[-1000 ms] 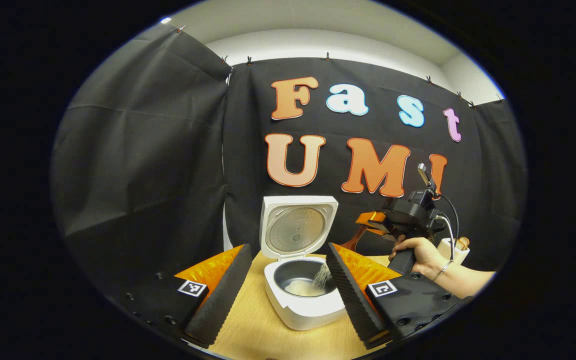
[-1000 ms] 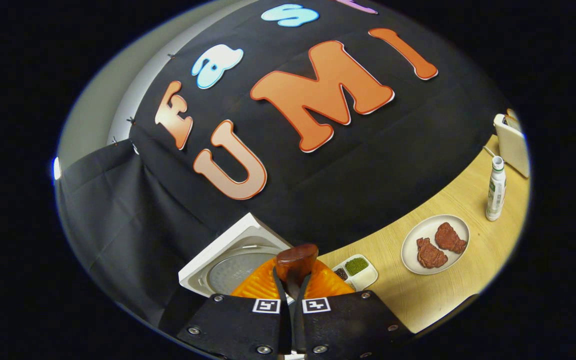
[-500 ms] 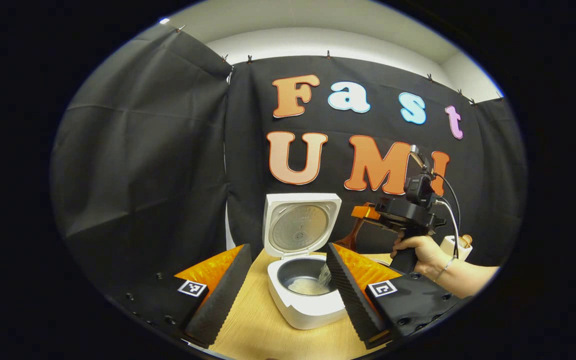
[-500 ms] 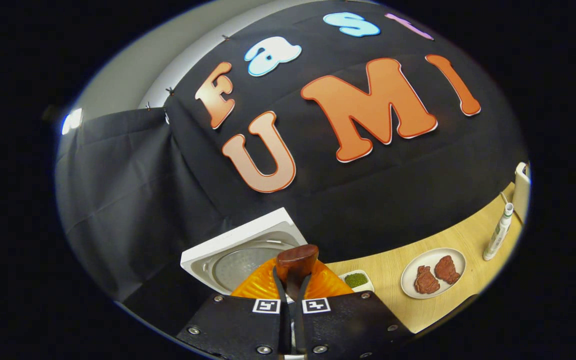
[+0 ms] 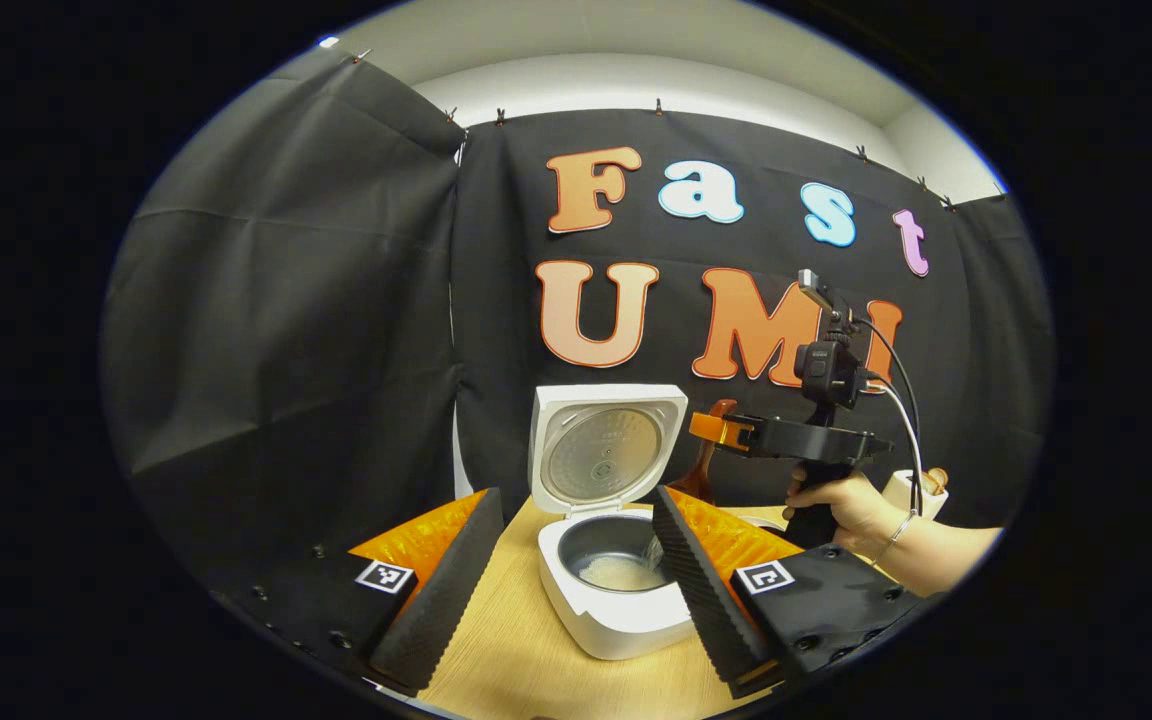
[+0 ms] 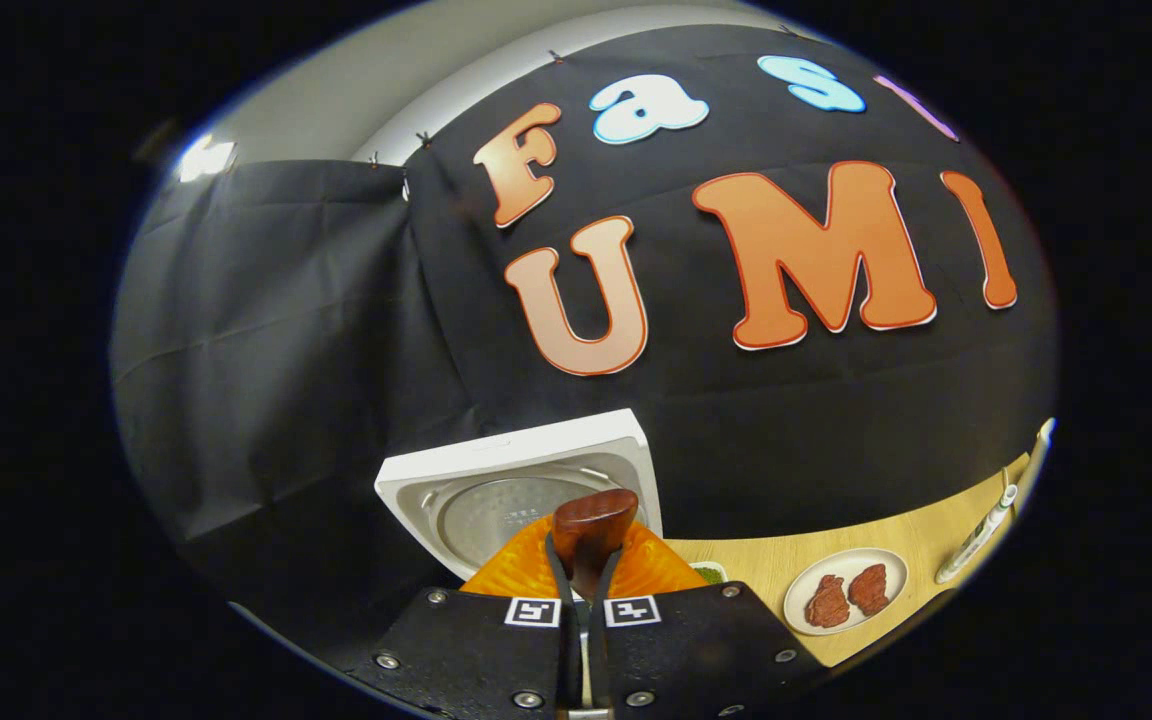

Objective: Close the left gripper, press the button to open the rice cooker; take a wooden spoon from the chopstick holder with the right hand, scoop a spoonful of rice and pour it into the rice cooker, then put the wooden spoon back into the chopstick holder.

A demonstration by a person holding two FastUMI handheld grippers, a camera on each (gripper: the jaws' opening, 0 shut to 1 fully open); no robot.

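Over on your left, the left gripper (image 5: 576, 575) hangs spread wide, nothing between its fingers, framing the rice cooker (image 5: 616, 600) on the table (image 5: 506, 660). The lid (image 5: 606, 448) stands open and upright, and there's a pale heap of rice (image 5: 621, 572) lying in the inner pot — so the pour looks about finished. A few grains seem to be falling at the pot's right edge, partly hidden behind your own finger, so I can't be sure.

Moving right, the right gripper (image 5: 726, 432) sits level above and just right of the pot, a hand (image 5: 841, 505) on its grip. In the right gripper view it's pinching the wooden spoon (image 6: 591, 530) by the handle, fingers pressed tight on it.

Farthest right, the chopstick holder (image 5: 916, 493) waits behind your wrist — carry the spoon there, stand it bowl-down and only then let go.
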